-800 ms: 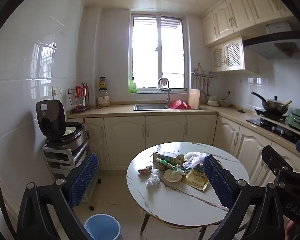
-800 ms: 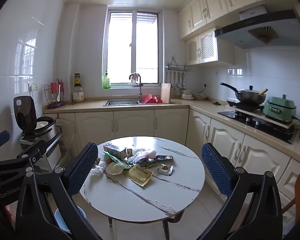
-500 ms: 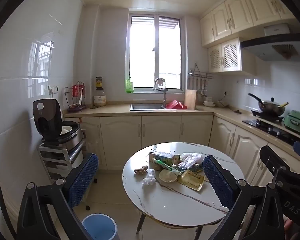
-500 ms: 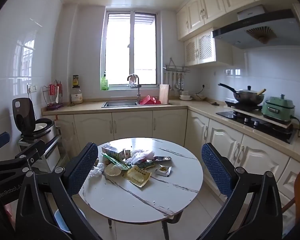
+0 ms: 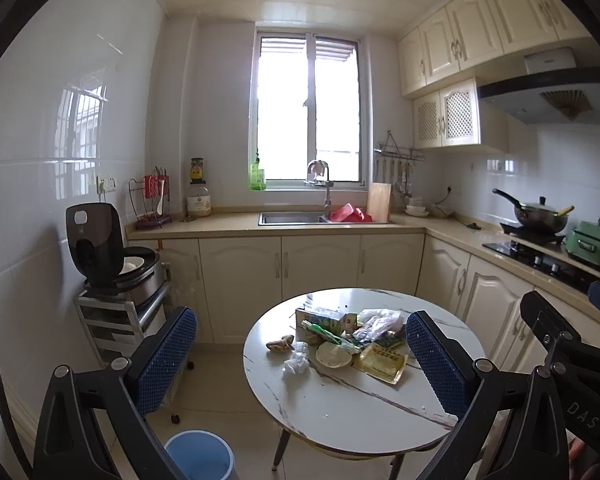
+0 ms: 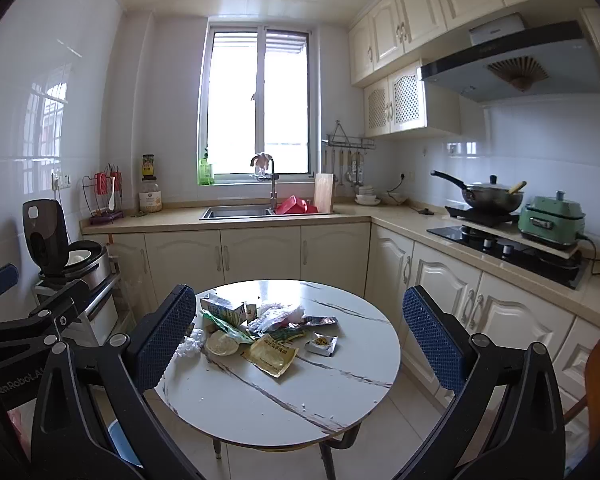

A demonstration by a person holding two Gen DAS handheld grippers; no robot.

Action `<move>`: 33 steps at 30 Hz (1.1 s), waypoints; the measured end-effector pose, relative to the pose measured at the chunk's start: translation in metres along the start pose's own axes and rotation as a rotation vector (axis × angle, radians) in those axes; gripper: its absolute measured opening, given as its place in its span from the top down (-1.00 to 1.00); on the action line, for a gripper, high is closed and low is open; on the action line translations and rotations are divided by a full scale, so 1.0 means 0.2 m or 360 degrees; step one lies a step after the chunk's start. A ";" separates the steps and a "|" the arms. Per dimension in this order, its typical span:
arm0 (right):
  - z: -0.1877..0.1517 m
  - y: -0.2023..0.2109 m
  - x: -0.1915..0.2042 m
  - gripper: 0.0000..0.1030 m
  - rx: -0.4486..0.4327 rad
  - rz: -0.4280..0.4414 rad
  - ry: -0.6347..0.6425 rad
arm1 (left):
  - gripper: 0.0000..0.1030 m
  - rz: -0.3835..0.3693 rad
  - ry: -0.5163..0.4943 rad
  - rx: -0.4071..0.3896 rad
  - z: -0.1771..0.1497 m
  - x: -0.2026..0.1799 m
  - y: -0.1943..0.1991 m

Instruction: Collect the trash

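Trash (image 5: 340, 340) lies in a loose heap on the round white table (image 5: 340, 412), toward the table's far left part, around eleven o'clock from its middle in the right wrist view. In the heap a green and white carton (image 6: 222, 307) sits at the back, a crumpled clear plastic bag (image 6: 278, 315) is just to its right, and a yellow flat packet (image 6: 271, 354) lies nearest the camera at about six o'clock of the pile. A round pale disc (image 6: 221, 343) rests touching the packet's left side, a white wad of tissue (image 6: 192, 343) is at nine o'clock of the disc, and a small open sachet (image 6: 321, 345) lies apart at three o'clock of the packet. From the left wrist view a brown scrap (image 5: 280, 345) sits at the pile's nine o'clock edge. A blue bin (image 5: 200, 458) stands on the floor at about seven o'clock of the table. The left gripper (image 5: 300, 360) is held in the air short of the table with its blue padded fingers spread wide and nothing between them; the right gripper (image 6: 300, 344) hangs likewise, fingers wide apart and empty, framing the table. Behind, a sink (image 6: 240, 212) sits under the window at twelve o'clock, and a pan (image 6: 488, 194) rests on the stove at two o'clock.
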State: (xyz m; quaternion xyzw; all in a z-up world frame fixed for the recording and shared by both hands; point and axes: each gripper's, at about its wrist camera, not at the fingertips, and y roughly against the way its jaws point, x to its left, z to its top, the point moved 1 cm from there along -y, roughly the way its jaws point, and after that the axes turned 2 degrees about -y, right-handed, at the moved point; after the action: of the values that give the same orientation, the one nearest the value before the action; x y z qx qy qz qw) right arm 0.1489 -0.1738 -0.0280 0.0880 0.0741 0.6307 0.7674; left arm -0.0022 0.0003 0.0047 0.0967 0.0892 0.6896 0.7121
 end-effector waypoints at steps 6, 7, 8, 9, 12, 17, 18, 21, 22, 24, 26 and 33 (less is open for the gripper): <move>0.00 0.00 0.00 -1.00 -0.0005 -0.0008 -0.0007 | -0.99 -0.0028 0.0033 -0.0031 0.00 0.01 0.02; 0.00 0.00 0.00 -1.00 -0.0006 -0.0008 -0.0006 | -0.99 -0.0032 0.0038 -0.0022 0.00 0.01 0.01; 0.00 0.00 0.00 -1.00 0.0001 -0.0004 -0.0004 | -0.99 -0.0041 0.0043 -0.0011 0.00 0.01 0.01; 0.00 0.00 -0.01 -1.00 0.0000 -0.0005 -0.0004 | -0.99 -0.0056 0.0048 0.0000 -0.01 0.02 0.00; 0.00 0.01 -0.01 -1.00 -0.0002 -0.0006 -0.0009 | -0.99 -0.0042 0.0018 0.0005 0.00 0.01 0.00; 0.00 0.01 -0.01 -1.00 -0.0002 -0.0009 -0.0010 | -0.99 -0.0034 -0.0007 0.0004 0.01 0.00 0.00; 0.00 0.02 -0.01 -1.00 -0.0004 -0.0008 -0.0011 | -0.99 -0.0038 -0.0002 0.0010 0.01 0.00 0.00; 0.00 0.02 -0.01 -1.00 -0.0007 -0.0009 -0.0007 | -0.99 -0.0031 -0.0026 0.0016 0.00 -0.01 -0.01; 0.00 0.02 -0.01 -1.00 -0.0009 -0.0008 -0.0007 | -0.99 -0.0033 -0.0030 0.0017 0.00 -0.02 -0.02; 0.01 0.02 -0.01 -1.00 -0.0008 -0.0007 -0.0006 | -0.99 -0.0036 -0.0036 0.0004 0.00 -0.02 -0.02; 0.01 0.02 -0.01 -1.00 -0.0006 -0.0006 -0.0004 | -0.99 -0.0021 -0.0040 -0.0011 0.00 -0.02 -0.02; 0.01 0.01 -0.01 -1.00 -0.0004 -0.0003 -0.0002 | -0.99 -0.0013 -0.0033 -0.0022 -0.01 -0.03 -0.04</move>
State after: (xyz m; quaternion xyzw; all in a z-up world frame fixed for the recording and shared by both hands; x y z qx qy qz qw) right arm 0.1468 -0.1746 -0.0261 0.0874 0.0730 0.6300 0.7682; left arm 0.0053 -0.0059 0.0003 0.0985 0.0773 0.6862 0.7166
